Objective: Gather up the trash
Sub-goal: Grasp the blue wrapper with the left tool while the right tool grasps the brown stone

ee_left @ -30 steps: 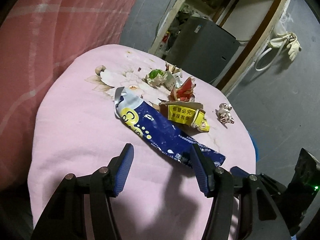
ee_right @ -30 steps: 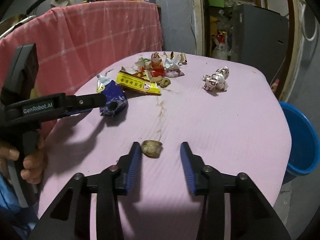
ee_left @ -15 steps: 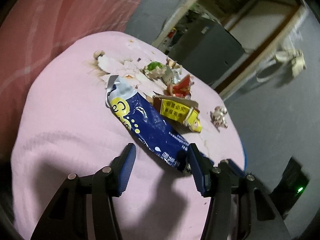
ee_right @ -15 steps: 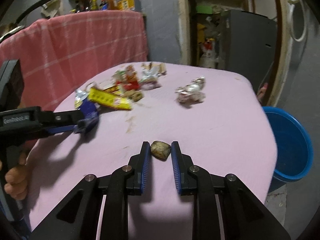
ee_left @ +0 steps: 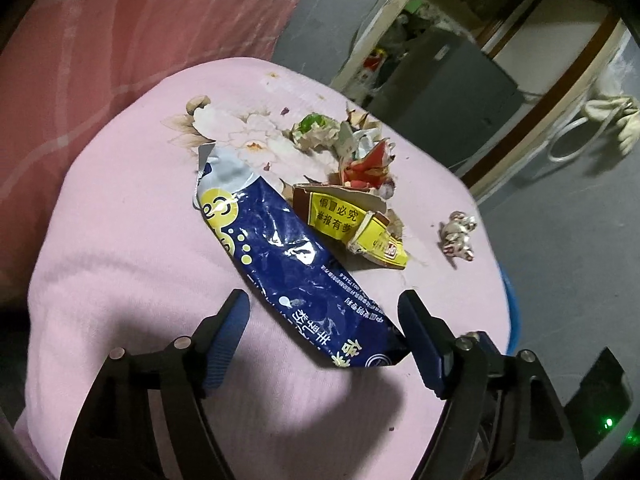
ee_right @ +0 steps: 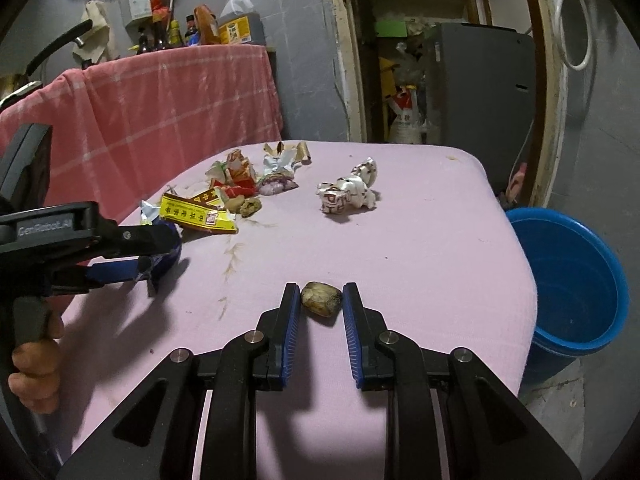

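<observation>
Trash: right tongs (ee_right: 321, 300) pinched a brown lump (ee_right: 321, 298) at lower centre; left tongs (ee_left: 323, 311), jaws opening, straddled the blue wrapper (ee_left: 296, 268) on the desk (ee_right: 420, 248).

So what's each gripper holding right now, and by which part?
Right gripper pinches the brown lump by its two sides. Left gripper holds nothing: its jaws are opening, the blue wrapper lying with its near end between them.
</observation>
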{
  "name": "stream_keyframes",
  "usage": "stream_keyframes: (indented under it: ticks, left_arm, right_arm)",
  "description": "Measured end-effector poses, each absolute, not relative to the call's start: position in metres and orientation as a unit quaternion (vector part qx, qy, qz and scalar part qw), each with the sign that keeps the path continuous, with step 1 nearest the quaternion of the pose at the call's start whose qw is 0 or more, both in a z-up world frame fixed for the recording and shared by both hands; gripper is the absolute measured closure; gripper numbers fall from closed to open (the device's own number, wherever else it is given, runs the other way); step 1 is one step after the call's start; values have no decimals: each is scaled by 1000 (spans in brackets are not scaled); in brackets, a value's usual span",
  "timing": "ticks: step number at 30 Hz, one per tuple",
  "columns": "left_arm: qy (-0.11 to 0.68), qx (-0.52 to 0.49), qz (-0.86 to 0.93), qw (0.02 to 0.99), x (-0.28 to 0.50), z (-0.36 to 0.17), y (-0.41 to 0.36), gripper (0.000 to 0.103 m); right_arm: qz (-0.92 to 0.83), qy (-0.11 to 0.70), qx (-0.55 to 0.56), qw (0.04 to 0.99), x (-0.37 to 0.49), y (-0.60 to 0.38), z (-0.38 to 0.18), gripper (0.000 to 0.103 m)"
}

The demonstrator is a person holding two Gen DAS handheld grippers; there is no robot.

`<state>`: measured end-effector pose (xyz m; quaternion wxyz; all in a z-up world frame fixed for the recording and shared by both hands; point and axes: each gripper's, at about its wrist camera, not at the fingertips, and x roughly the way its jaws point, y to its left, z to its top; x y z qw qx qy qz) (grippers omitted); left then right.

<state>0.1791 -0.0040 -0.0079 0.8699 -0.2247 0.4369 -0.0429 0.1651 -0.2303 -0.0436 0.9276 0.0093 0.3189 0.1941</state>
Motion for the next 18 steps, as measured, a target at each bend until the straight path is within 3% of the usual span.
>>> stream_keyframes:
  ticks: [9, 13, 17, 18]
  left_arm:
    - [459, -143, 5, 877, 185, -13, -33, 33]
    - [458, -128, 21, 879, 182, -16, -30, 50]
    - [451, -137, 28, 882, 176, -17, -17, 75]
    - [448, -140, 27, 882, 175, -17, -14, 77]
  right_arm:
    - [198, 310, 13, 930, 160, -237, -44, 83]
    - [201, 308, 19, 930, 159, -240, -44, 83]
    - [204, 308, 20, 929, 158, -242, -46, 83]
    - [205, 308, 19, 929, 158, -241, -46, 83]
